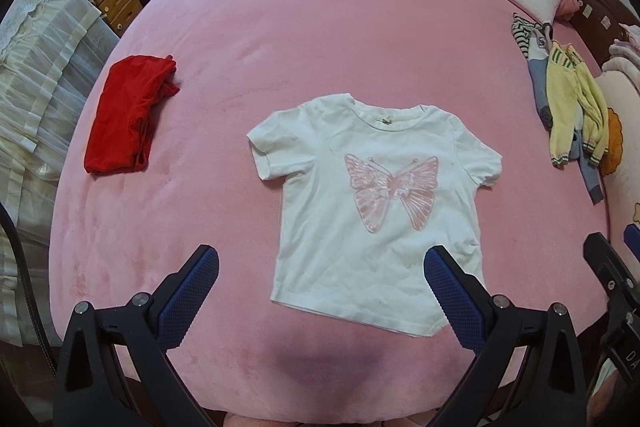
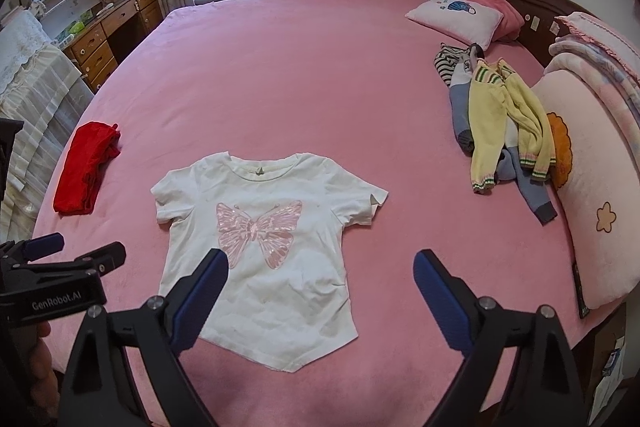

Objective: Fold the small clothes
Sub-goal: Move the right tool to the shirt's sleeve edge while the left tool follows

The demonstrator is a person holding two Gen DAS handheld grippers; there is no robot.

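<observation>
A small white T-shirt (image 1: 340, 227) with a pink butterfly print lies spread flat, front up, on the pink bed cover; it also shows in the right wrist view as the T-shirt (image 2: 256, 267). My left gripper (image 1: 320, 263) hovers open above the shirt's lower hem, its blue pads wide apart with nothing between them. My right gripper (image 2: 320, 267) is open too, above the shirt's lower right part, holding nothing. The left gripper (image 2: 72, 251) shows at the left edge of the right wrist view.
A folded red garment (image 1: 128, 115) lies left of the shirt. A heap of yellow, blue and striped clothes (image 2: 504, 123) sits at the right, near pillows (image 2: 456, 19) and the headboard. A wooden desk (image 2: 112, 31) and covered furniture stand beyond the bed's left edge.
</observation>
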